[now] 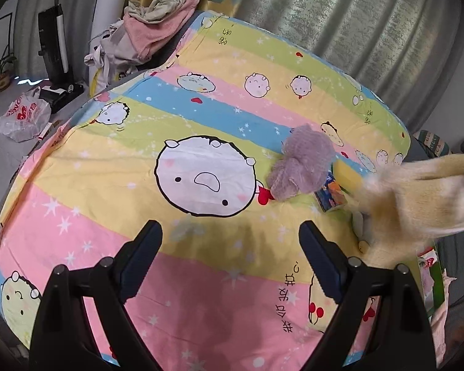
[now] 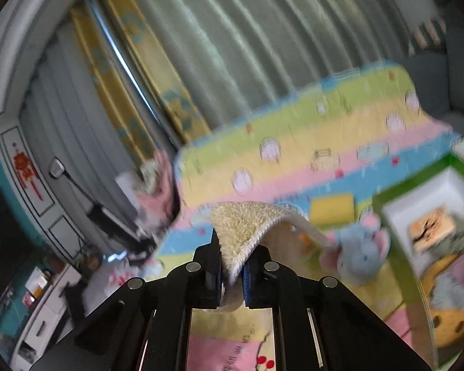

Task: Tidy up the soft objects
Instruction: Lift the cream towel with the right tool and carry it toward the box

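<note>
Scene: one bed covered by one striped cartoon bedsheet [image 1: 201, 123], with pastel bands of pink, yellow, blue and green.

Left gripper [image 1: 230, 253]: jaws spread wide with nothing between them; it hangs over a bare pink-and-yellow stretch of the sheet.

Right gripper [image 2: 232, 266]: jaws clenched on one cream knitted cloth [image 2: 247, 225]. The fabric is pinched at a fold and arches up and over toward the right of the right wrist view. In the left wrist view the same cloth shows as a blurred cream mass at the right edge, raised off the sheet.

Soft items lying on the sheet, counted:
- One lilac fluffy item [image 1: 300, 164], crumpled, right of the big round cartoon face.
- One small blue plush toy [image 2: 360, 253] with pink ears, near the green box; blurred.

Other items: one yellow block [image 2: 332, 208] on the sheet, and one small printed pack [image 1: 329, 194] lying just beside the lilac item. One green box [image 2: 396, 198] with a white inside sits at the right side of the bed; its contents are too blurred to count. One heap of pink and grey laundry [image 1: 151, 24] is at the far corner. One plastic bag [image 1: 24, 117] with red print lies on the floor.
</note>
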`<state>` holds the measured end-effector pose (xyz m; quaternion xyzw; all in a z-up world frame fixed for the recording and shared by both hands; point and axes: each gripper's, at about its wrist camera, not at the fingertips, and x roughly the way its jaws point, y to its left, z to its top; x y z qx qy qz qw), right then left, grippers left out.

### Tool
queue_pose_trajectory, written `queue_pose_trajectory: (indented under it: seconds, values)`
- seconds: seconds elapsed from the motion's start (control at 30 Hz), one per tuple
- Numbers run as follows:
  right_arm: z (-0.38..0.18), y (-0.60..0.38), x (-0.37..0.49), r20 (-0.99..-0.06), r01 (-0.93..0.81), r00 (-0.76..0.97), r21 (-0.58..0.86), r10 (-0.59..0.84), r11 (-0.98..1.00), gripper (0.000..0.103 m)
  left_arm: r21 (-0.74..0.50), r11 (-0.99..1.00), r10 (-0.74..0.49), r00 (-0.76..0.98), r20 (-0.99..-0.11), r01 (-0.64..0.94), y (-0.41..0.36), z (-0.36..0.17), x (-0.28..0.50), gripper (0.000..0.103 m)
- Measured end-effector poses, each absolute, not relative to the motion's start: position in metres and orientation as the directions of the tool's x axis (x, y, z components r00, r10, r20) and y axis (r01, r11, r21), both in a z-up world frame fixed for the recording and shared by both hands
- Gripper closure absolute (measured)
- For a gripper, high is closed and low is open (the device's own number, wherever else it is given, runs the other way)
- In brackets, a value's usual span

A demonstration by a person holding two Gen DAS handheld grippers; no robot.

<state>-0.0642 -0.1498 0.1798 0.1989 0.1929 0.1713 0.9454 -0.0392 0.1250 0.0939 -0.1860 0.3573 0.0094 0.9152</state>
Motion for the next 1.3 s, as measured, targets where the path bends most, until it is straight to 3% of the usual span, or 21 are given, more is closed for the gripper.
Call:
queue_pose_trajectory:
  seconds: [0.07, 0.2, 0.47, 0.77, 0.93, 1.07, 1.13, 1.2, 1.27, 1.3]
  values:
    - [0.196, -0.15, -0.085, -0.236, -0.298, 0.874, 0.432, 0.426, 0.851, 0.092, -0.336, 0.931, -0.122, 0.747, -0.654, -0.143, 0.123, 0.095, -0.04, 0.013]
    - [0.205, -0.136, -0.088, -0.254, -0.346, 0.849, 0.396, 0.464, 0.85, 0.092, -0.341, 0.929, -0.131, 0.738, -0.662, -0.141, 0.122, 0.093, -0.039, 0.013]
    - [0.157, -0.101, -0.055, -0.485, -0.354, 0.714, 0.373, 0.506, 0.858, 0.092, -0.273, 0.941, -0.045, 0.727, -0.685, -0.199, 0.124, 0.09, -0.039, 0.013]
    - [0.06, -0.094, 0.002, -0.756, -0.25, 0.45, 0.404, 0.475, 0.88, 0.092, -0.272, 0.946, -0.07, 0.705, -0.706, -0.178, 0.12, 0.083, -0.035, 0.013]
    - [0.02, -0.088, 0.015, -0.836, -0.208, 0.346, 0.375, 0.426, 0.904, 0.092, -0.301, 0.943, -0.124, 0.683, -0.72, -0.146, 0.112, 0.076, -0.03, 0.013]
    - [0.028, -0.091, 0.01, -0.837, -0.221, 0.339, 0.372, 0.428, 0.902, 0.091, -0.308, 0.945, -0.158, 0.664, -0.731, -0.114, 0.103, 0.071, -0.025, 0.013]
    - [0.036, -0.096, 0.003, -0.839, -0.232, 0.344, 0.358, 0.421, 0.904, 0.083, -0.306, 0.947, -0.172, 0.652, -0.739, -0.097, 0.098, 0.068, -0.022, 0.013]
    - [0.048, -0.103, -0.002, -0.831, -0.234, 0.376, 0.343, 0.41, 0.91, 0.054, -0.314, 0.946, -0.193, 0.638, -0.746, -0.082, 0.093, 0.064, -0.019, 0.013]
    - [0.061, -0.114, -0.008, -0.805, -0.23, 0.432, 0.338, 0.407, 0.912, 0.036, -0.337, 0.939, -0.229, 0.618, -0.752, -0.062, 0.089, 0.06, -0.015, 0.013]
    - [0.068, -0.121, -0.01, -0.787, -0.227, 0.457, 0.346, 0.414, 0.91, 0.034, -0.353, 0.934, -0.254, 0.605, -0.755, -0.048, 0.085, 0.057, -0.012, 0.013]
